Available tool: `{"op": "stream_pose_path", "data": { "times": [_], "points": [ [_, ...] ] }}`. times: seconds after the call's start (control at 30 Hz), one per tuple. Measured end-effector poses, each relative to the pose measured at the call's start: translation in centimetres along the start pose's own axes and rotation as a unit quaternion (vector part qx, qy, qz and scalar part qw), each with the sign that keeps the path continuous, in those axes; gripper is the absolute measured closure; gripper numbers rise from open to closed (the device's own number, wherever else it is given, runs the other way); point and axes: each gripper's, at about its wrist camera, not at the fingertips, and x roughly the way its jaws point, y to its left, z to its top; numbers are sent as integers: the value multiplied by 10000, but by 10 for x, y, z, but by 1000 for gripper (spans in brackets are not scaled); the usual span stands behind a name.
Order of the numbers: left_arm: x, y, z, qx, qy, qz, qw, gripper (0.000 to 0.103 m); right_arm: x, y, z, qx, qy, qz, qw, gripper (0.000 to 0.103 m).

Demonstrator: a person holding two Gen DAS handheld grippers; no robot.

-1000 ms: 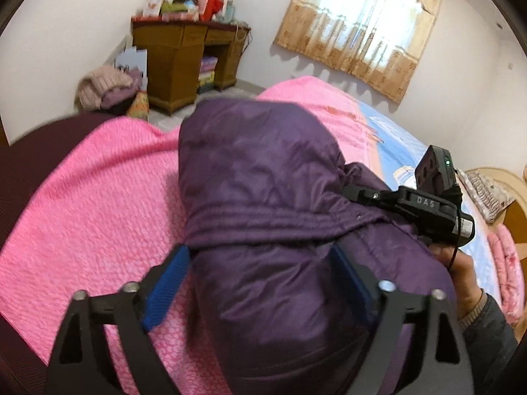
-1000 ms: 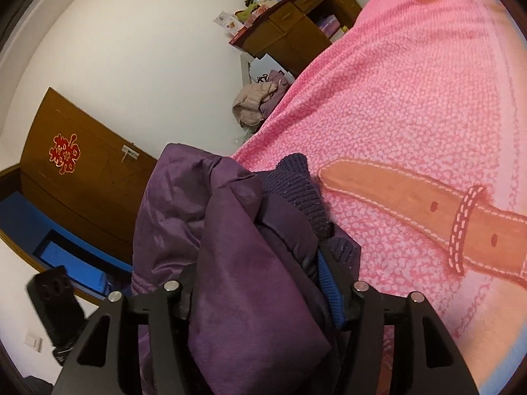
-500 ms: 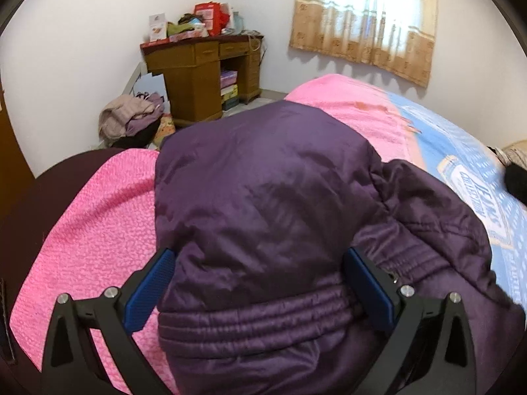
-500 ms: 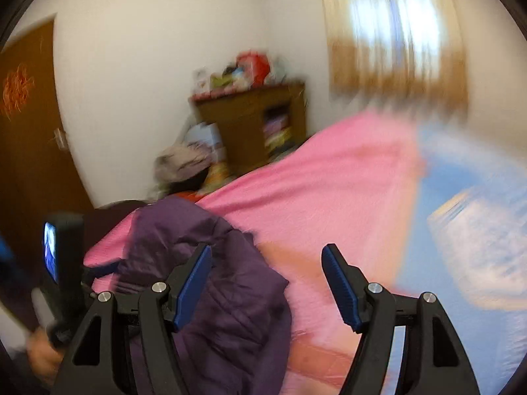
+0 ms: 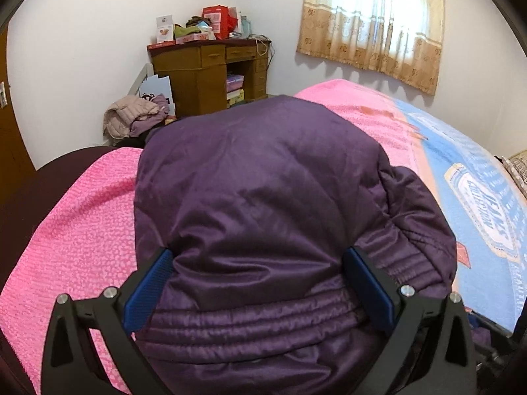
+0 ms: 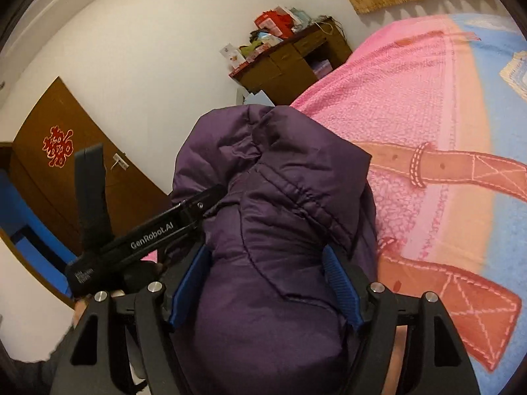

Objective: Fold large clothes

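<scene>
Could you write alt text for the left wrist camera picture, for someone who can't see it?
A bulky, folded dark purple padded jacket fills the space between the blue-padded fingers of the left gripper, lying on a pink textured bedspread. Behind stand a cluttered wooden desk and a beige curtained window.

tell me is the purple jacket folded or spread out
Folded: the jacket sits bunched in a thick, rounded bundle on the pink blanket, not spread flat.

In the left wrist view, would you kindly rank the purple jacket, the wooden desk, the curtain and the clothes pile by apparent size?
1. purple jacket, though nearness inflates it
2. curtain
3. wooden desk
4. clothes pile
</scene>
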Motion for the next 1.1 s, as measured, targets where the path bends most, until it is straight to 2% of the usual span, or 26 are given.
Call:
{"op": "stream_pose_path", "data": {
  "times": [0.07, 0.13, 0.2, 0.27, 0.37, 0.47, 0.63, 0.8, 1.1],
  "points": [
    [-5, 1, 0, -4, -5, 7, 10000, 0, 2, -1, 3, 162, 56, 103, 9998, 31],
    [-10, 2, 3, 42, 39, -24, 10000, 0, -3, 2, 8, 109, 108, -31, 9999, 30],
    [-28, 6, 6, 61, 7, -76, 10000, 0, -18, 15, 12, 85, -17, -205, 9998, 29],
    [-54, 10, 7, 26, -313, -83, 9995, 0, -48, 31, 15, -41, -393, -392, 9985, 29],
    [-104, 12, 5, 128, -822, -137, 9964, 0, -99, 62, 15, -446, -986, -723, 9915, 22],
    [-144, 9, 0, 294, -1147, -244, 9927, 0, -133, 82, 11, -742, -1327, -1174, 9814, 20],
    [-180, 5, -11, 569, -1289, -398, 9892, 0, -148, 111, 0, -1167, -1417, -1657, 9689, 19],
    [-199, 7, -22, 604, -1398, -524, 9869, 0, -164, 120, -12, -1264, -1400, -1630, 9684, 19],
    [-206, 3, -27, 675, -1512, -531, 9848, 0, -161, 130, -15, -1306, -1419, -1635, 9675, 19]
  ]
}}
